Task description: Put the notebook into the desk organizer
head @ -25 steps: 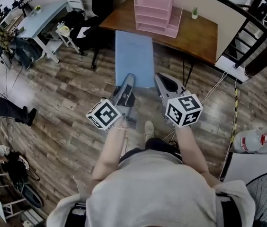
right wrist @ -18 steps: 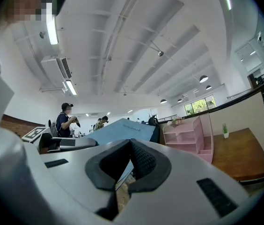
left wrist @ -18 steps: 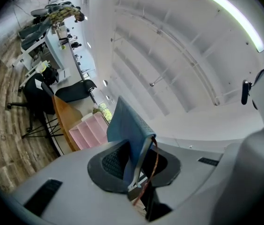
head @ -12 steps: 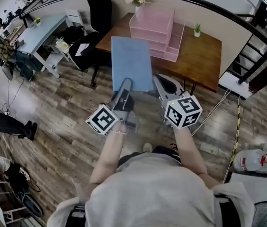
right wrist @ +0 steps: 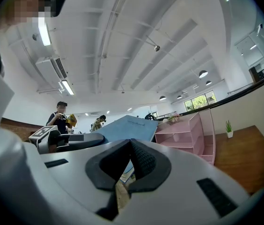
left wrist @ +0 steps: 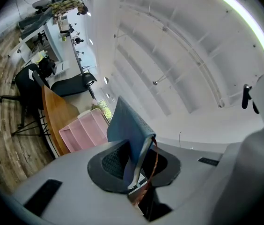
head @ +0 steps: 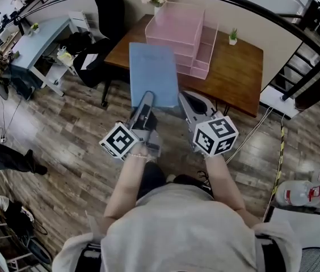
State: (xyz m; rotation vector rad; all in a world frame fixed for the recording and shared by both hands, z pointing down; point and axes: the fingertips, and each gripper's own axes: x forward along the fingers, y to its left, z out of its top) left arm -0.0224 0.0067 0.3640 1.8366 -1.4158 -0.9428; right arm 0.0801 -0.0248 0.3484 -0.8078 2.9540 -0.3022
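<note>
Notebook, blue and held flat, reaches straight out ahead of the left gripper, whose jaws are clamped on its near edge with a pad on each face. The right gripper has its jaws pressed together on nothing, with the notebook's near right corner just past their tips; whether it touches them I cannot tell. Ahead of both jaws, beyond the notebook's far edge, the pink organizer stands on the desk.

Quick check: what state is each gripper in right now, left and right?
Left gripper: closed on the blue notebook, gripping its near edge.
Right gripper: closed, apparently on the same notebook's corner.
</note>
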